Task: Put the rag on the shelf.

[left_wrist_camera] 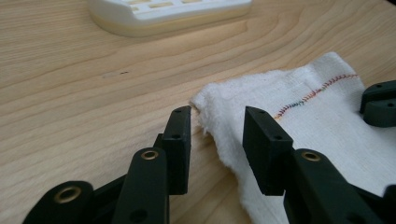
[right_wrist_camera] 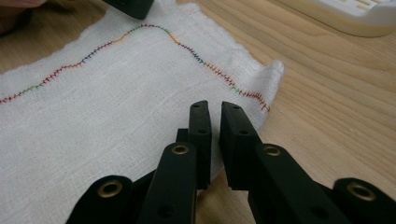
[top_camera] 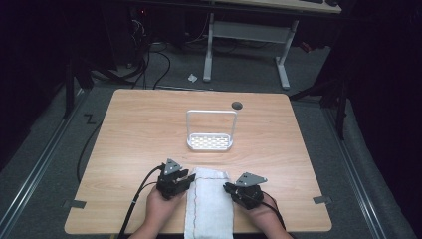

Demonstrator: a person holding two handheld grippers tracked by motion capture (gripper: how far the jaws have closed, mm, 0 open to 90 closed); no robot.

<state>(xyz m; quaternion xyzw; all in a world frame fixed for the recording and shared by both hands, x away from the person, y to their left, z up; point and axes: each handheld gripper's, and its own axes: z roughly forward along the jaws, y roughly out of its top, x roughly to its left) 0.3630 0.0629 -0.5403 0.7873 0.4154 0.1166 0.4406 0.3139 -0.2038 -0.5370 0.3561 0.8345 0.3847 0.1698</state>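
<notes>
A white cloth (top_camera: 209, 209) with a multicoloured stitched line lies flat at the table's near edge, between my two grippers. My left gripper (top_camera: 190, 178) sits at the cloth's far left corner. In the left gripper view it (left_wrist_camera: 217, 116) is open, and the cloth's (left_wrist_camera: 317, 116) frayed edge runs between the jaws. My right gripper (top_camera: 226, 186) is at the cloth's right side. In the right gripper view it (right_wrist_camera: 215, 107) hangs low over the cloth's (right_wrist_camera: 116, 107) right edge, jaws drawn to a thin slit. I cannot tell whether any cloth is pinched.
A white slotted rack (top_camera: 210, 143) with a tall wire handle stands mid-table beyond the cloth. A dark round cap (top_camera: 237, 105) sits behind it. Bare wooden table (top_camera: 139, 129) stretches left and right. A desk frame and cables stand on the floor beyond.
</notes>
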